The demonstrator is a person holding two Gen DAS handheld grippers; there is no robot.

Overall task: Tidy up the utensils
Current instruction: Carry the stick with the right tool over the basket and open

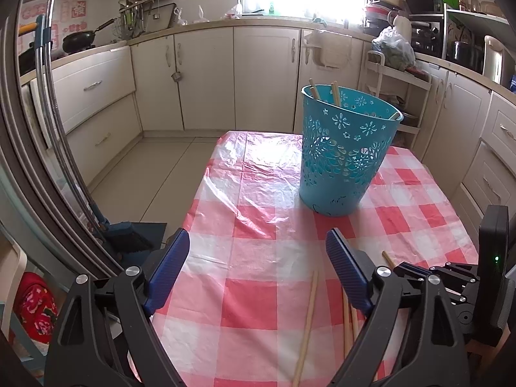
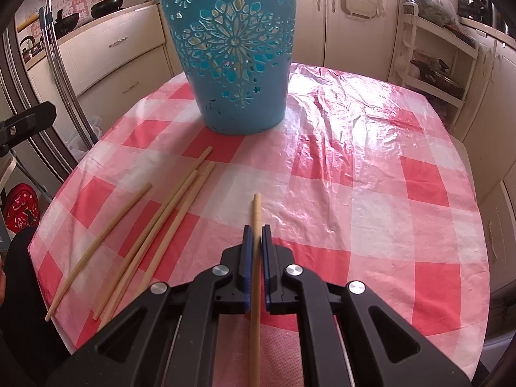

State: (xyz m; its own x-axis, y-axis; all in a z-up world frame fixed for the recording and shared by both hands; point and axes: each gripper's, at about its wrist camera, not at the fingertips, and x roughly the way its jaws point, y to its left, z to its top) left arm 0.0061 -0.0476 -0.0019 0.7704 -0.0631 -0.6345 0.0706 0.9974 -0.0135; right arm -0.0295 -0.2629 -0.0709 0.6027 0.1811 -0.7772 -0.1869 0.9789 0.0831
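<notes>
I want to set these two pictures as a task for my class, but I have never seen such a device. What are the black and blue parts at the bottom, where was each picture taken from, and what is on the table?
No robot here: a person holds a pair of tongs in each hand, each with a wide-angle camera looking along its fingers. One picture comes from the left tongs, which are open and hold nothing. The other comes from the right tongs, shut on one wooden chopstick. On the red-checked tablecloth stand a blue cut-out basket, with some chopsticks already in it, and four loose chopsticks lying beside the held one.
</notes>
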